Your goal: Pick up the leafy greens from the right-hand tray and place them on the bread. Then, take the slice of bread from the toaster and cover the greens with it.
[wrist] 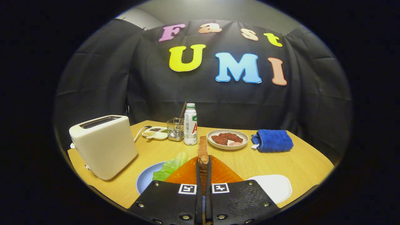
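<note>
My gripper [203, 162] is shut on a slice of bread [203, 149], held upright and edge-on between the two fingers. Just under the fingers lies a blue plate [144, 182]. Leafy greens [170, 167] rest on that plate, left of the fingers. What lies beneath the greens is hidden by the gripper. The cream toaster [104, 145] stands on the table to the left, its slot facing up. A white tray [275, 186] lies on the table to the right of the fingers.
Beyond the fingers stand a white bottle [190, 124], a wire holder [175, 128], a small dish of seeds [155, 132] and a plate of meat [228, 139]. A folded blue cloth [272, 140] lies at the back right. The wooden table [300, 162] ends close behind them.
</note>
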Demonstrator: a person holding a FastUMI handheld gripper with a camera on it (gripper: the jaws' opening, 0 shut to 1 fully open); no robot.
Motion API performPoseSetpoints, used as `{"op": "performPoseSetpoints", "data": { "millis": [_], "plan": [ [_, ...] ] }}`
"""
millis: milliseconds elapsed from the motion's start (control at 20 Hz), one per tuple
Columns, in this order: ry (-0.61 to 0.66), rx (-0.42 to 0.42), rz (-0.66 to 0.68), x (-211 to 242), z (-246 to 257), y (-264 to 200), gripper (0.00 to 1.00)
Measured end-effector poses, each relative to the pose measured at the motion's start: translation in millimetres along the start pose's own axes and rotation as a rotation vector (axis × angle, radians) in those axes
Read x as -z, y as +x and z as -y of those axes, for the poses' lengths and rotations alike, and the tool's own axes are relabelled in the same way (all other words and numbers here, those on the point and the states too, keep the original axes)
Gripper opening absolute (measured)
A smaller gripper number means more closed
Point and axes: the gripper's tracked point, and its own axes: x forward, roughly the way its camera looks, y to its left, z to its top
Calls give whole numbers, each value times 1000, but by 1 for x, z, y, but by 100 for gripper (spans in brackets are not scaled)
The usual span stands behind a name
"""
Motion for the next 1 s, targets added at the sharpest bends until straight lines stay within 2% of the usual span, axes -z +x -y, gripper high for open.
{"op": "performPoseSetpoints", "data": {
  "millis": [300,600,1000],
  "plan": [
    [-4,-60,-10,9,-31,-2,4],
    [78,-146,-101,28,-60,3,4],
    [116,-193,-208,59,-81,7,4]
  ]
}}
